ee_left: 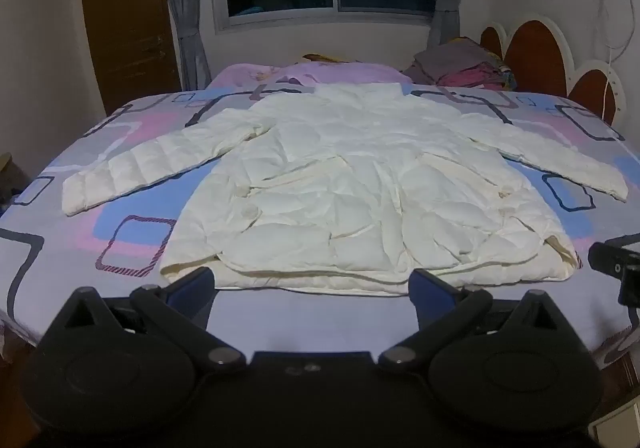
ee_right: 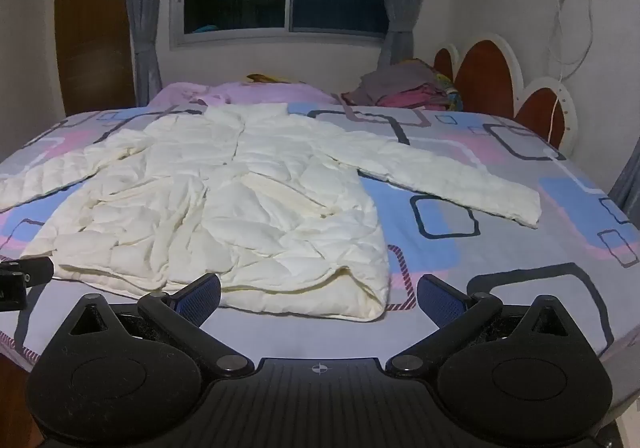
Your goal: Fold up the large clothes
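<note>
A cream quilted puffer jacket (ee_left: 352,188) lies flat on the bed, collar toward the window and both sleeves spread out to the sides; the right wrist view shows the same jacket (ee_right: 240,216). My left gripper (ee_left: 314,286) hovers over the near hem, wide open, nothing between its blue pads. Over the hem's right corner my right gripper (ee_right: 320,298) is wide open too and holds nothing. Each gripper shows at the edge of the other's view: the right gripper (ee_left: 616,264) and the left gripper (ee_right: 24,276).
The bed (ee_left: 52,260) has a sheet patterned in grey, blue and pink. A pink blanket (ee_left: 320,72) and a pile of folded clothes (ee_left: 460,64) lie at the far side under the window. A scalloped headboard (ee_right: 484,76) stands on the right.
</note>
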Demonstrator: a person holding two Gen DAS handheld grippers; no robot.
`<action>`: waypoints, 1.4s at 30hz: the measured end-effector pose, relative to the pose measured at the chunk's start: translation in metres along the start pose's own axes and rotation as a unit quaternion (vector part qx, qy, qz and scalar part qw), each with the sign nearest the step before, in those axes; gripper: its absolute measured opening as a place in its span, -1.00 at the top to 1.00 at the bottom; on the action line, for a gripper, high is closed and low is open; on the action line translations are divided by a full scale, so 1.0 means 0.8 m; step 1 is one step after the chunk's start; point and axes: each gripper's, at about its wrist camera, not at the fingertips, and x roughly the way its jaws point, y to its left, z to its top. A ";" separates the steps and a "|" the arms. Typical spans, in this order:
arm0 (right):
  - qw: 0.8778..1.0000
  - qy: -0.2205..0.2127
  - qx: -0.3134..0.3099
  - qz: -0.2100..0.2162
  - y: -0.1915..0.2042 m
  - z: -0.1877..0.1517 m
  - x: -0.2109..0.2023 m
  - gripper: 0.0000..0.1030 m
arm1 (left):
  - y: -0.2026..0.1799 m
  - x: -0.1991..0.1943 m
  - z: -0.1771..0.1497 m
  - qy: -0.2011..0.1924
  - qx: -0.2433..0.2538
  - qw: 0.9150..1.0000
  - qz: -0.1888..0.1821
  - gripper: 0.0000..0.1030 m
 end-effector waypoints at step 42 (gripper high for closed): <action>1.000 -0.004 -0.003 0.024 0.010 0.006 0.002 -1.00 | 0.010 0.000 -0.006 -0.002 -0.004 1.000 0.013 -1.00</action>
